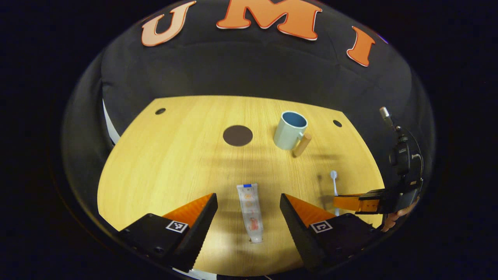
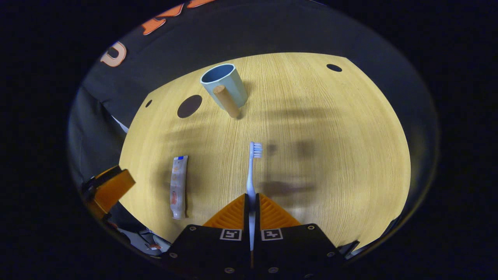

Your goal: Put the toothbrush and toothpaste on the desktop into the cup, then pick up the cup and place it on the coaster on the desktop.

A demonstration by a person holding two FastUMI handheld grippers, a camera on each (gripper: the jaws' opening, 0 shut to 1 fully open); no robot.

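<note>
A white toothpaste tube [image 1: 251, 212] lies flat on the wooden desktop [image 1: 163, 155], its cap end pointing away. My left gripper [image 1: 248, 199] is open, one finger on each side of the tube, neither touching it. My right gripper [image 2: 251, 197] is shut on the handle of the toothbrush [image 2: 252, 167], whose bristled head points away from it; its shadow falls apart from it to the right. In the left gripper view the toothbrush [image 1: 334, 181] sticks out of the right gripper [image 1: 344, 203]. The pale blue cup [image 1: 290, 130] with a wooden handle [image 1: 302, 144] stands upright beyond. The dark round coaster [image 1: 237, 135] lies to its left.
Small dark holes [image 1: 160, 111] [image 1: 337, 123] mark the desktop's far corners. In the right gripper view the cup [image 2: 225, 85], coaster [image 2: 189, 106], toothpaste tube [image 2: 178, 186] and left gripper [image 2: 111, 186] lie to the left, with bare wood [image 2: 350, 147] to the right.
</note>
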